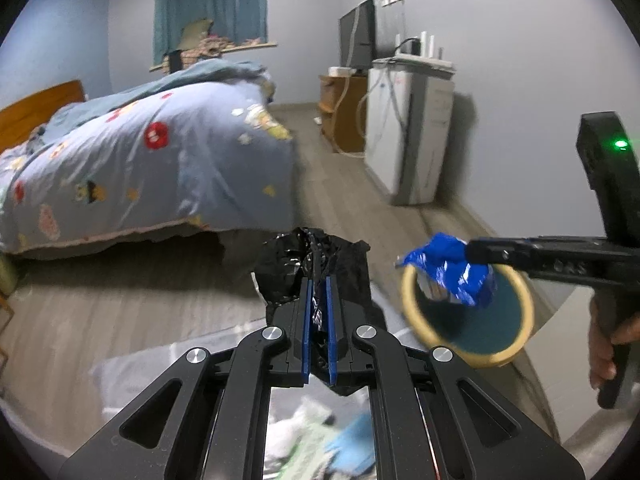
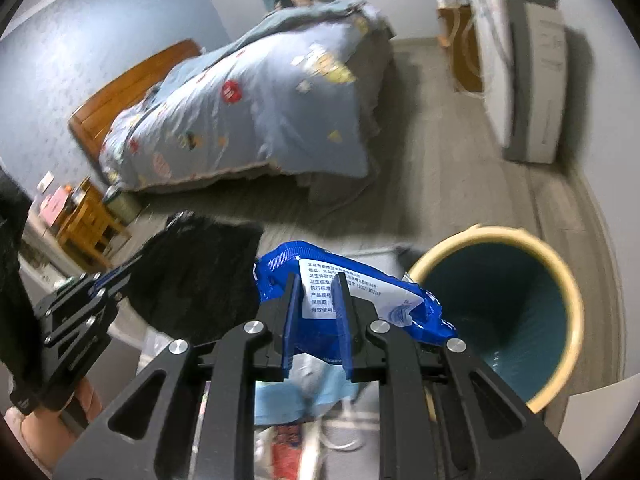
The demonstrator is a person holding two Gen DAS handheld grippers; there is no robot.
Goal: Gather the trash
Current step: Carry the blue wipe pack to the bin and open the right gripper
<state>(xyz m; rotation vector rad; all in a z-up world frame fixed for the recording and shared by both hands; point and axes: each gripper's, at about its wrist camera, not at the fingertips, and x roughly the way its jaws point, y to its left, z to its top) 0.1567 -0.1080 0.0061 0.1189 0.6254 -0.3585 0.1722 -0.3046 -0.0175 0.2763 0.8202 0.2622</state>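
Observation:
My left gripper (image 1: 319, 280) is shut on a crumpled black plastic bag (image 1: 296, 264), held up in the air; the bag also shows in the right wrist view (image 2: 200, 276). My right gripper (image 2: 316, 280) is shut on a blue and white wrapper (image 2: 360, 292) and holds it just left of the bin's opening. In the left wrist view the right gripper (image 1: 470, 254) holds the wrapper (image 1: 452, 272) over the bin's rim. The bin (image 2: 516, 312) is round, cream-rimmed and teal inside; it also shows in the left wrist view (image 1: 480, 320).
A bed with a blue patterned duvet (image 1: 140, 160) stands ahead on the left. A white appliance (image 1: 408, 136) and a wooden cabinet (image 1: 344, 116) stand along the right wall. More trash (image 2: 304, 400) lies below my grippers. A wooden bedside stand (image 2: 88, 220) is at the left.

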